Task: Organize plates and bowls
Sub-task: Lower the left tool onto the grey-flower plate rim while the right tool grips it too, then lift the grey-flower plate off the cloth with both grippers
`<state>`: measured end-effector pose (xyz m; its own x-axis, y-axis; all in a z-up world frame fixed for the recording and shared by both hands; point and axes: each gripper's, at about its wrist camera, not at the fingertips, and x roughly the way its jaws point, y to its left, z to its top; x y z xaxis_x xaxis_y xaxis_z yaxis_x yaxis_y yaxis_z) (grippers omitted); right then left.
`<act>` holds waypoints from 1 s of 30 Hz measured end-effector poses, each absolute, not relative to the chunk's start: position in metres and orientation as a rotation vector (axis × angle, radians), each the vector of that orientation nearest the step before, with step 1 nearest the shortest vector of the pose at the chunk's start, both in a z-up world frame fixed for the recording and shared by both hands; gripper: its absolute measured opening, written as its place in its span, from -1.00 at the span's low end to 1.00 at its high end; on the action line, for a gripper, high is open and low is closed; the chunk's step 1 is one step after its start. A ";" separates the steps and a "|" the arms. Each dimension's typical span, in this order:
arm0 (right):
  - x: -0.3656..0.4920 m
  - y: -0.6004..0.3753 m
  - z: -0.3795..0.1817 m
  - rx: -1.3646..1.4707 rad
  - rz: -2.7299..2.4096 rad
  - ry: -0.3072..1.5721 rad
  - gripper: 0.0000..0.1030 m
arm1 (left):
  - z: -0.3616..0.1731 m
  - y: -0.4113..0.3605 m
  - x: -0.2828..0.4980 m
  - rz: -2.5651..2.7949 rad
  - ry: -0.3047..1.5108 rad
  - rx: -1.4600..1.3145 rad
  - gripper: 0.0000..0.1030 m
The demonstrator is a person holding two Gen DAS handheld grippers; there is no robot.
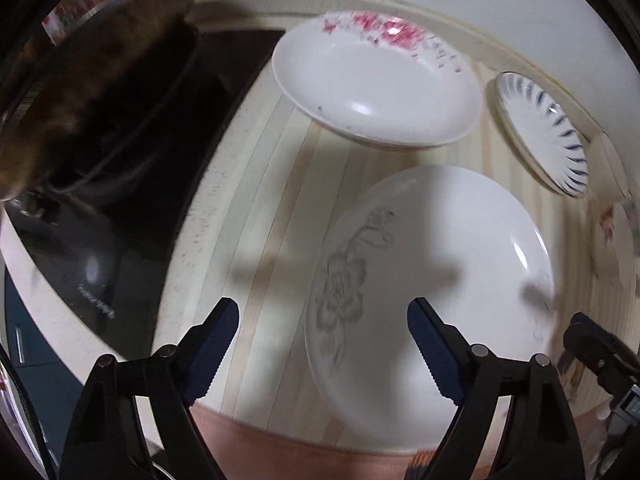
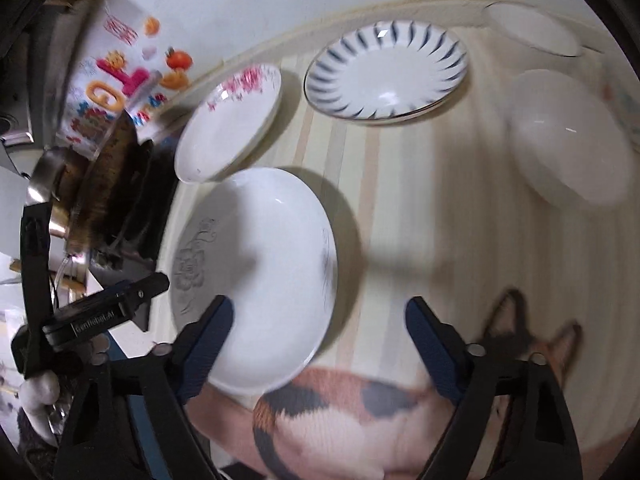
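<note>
The left tool [image 1: 323, 346] points almost straight down over the pale striped wooden bench [image 1: 276, 216], its two blue-padded black fingers [image 1: 212, 350] spread wide and released, with nothing gripped: the left finger hangs above bare bench and the right one above the near-left part of a large white shallow plate with a faint grey flower drawing [image 1: 432, 300], without touching it in either view. The right tool [image 2: 319, 350] is angled down and forward, likewise released and empty; its left finger [image 2: 208, 350] stands over the near rim of the same grey-flower plate [image 2: 256, 276], its right finger over bare bench [image 2: 440, 200]. From the right wrist view the left tool's black body [image 2: 104, 312] shows just beside that plate's left edge. Beyond the plate lies a white deep plate with pink blossoms on its rim [image 1: 376, 80], close to it but apart, and to the right of that a white dish with dark blue radiating strokes [image 1: 544, 132]. A plain white bowl [image 2: 568, 136] sits further right on the bench. Both views are blurred.
</note>
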<state>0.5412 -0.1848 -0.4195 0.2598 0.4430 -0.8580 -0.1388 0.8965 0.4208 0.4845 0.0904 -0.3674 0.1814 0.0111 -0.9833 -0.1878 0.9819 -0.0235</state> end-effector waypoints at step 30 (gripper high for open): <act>0.557 -0.176 -0.451 0.347 0.402 1.326 -0.61 | -0.365 0.071 0.465 -0.040 1.425 -0.196 -0.33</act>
<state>0.5570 -0.1756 -0.4507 0.1922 0.4720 -0.8604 -0.0852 0.8814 0.4646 0.4654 0.0714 -0.3650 0.1476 -0.1451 -0.9783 -0.0898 0.9831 -0.1594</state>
